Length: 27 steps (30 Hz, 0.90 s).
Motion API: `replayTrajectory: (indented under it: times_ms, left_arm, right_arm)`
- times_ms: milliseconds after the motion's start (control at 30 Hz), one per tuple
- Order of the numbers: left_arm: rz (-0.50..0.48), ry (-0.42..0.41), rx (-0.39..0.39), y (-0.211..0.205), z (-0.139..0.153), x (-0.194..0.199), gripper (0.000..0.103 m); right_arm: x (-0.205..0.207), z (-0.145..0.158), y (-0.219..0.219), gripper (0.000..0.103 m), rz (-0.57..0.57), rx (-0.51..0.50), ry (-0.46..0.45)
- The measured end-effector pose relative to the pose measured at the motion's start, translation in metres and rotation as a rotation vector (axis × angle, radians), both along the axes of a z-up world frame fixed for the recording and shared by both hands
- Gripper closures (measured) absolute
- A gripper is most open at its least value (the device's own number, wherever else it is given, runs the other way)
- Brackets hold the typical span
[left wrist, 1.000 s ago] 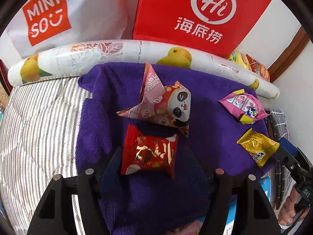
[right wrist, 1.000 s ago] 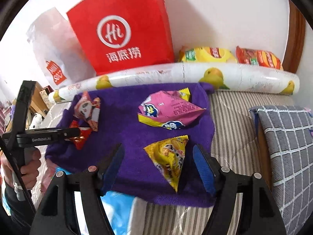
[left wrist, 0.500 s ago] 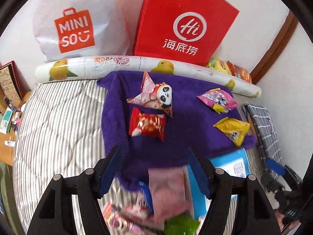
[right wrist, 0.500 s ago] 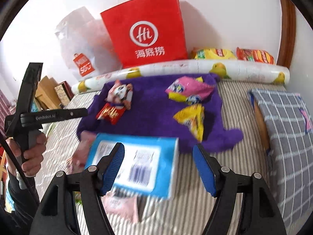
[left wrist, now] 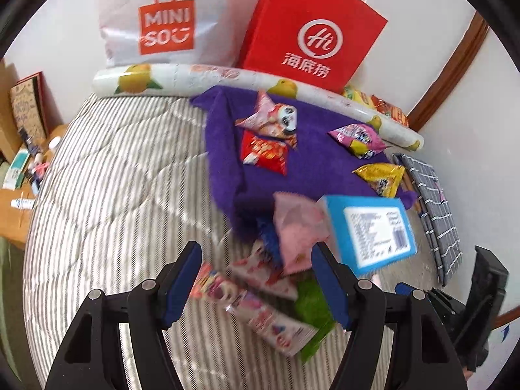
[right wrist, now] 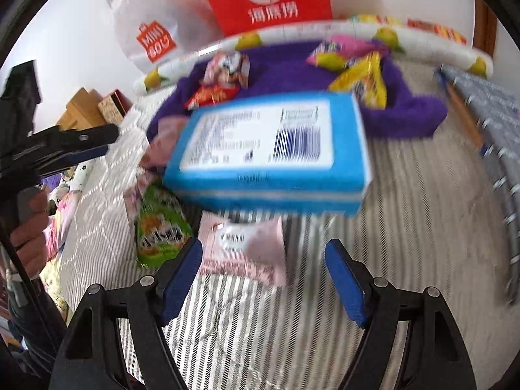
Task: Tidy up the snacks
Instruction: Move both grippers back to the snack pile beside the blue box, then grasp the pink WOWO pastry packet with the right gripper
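A purple towel (left wrist: 312,169) on the striped bed holds a panda packet (left wrist: 276,120), a red packet (left wrist: 265,154), a pink packet (left wrist: 357,138) and a yellow packet (left wrist: 382,175). In front of it lies a pile: a blue box (left wrist: 370,230), a pale pink pouch (left wrist: 297,230), a green packet (left wrist: 313,308) and a long pink-white packet (left wrist: 256,305). My left gripper (left wrist: 256,284) is open above the pile. My right gripper (right wrist: 263,276) is open over a pink pouch (right wrist: 243,247), below the blue box (right wrist: 269,149) and beside the green packet (right wrist: 159,227).
A red paper bag (left wrist: 312,32) and a white Miniso bag (left wrist: 162,22) stand against the wall behind a rolled fruit-print mat (left wrist: 227,79). A grey checked cushion (left wrist: 432,208) lies at right. A cluttered side table (left wrist: 16,169) is at left.
Both grippers have pulled back from the purple towel toward the near side of the bed; the blue box and the pile of packets have come into view under them.
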<state>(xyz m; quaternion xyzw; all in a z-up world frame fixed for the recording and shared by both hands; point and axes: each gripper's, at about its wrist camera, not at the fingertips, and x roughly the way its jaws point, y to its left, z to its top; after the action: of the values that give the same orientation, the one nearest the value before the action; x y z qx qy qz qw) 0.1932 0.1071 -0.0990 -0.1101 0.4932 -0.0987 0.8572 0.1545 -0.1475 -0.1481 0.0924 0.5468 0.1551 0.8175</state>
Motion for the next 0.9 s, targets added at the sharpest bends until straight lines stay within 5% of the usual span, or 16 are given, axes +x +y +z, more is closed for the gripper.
replayTrajectory:
  times_ms: [300,733,900]
  left_arm:
    - [0.034,0.010,-0.039,0.028,-0.016,-0.024,0.035]
    - [0.055,0.025,-0.062,0.044,-0.027,-0.037,0.035]
    - [0.064,0.033,-0.058,0.045,-0.029,-0.040,0.035]
  right_arm:
    - [0.001,-0.014,0.013,0.021,-0.022,0.035,0.016]
    - [-0.005,-0.018,0.048,0.012,0.015,-0.161,-0.049]
    - [-0.009,-0.019,0.054,0.020,0.072,-0.237,-0.083]
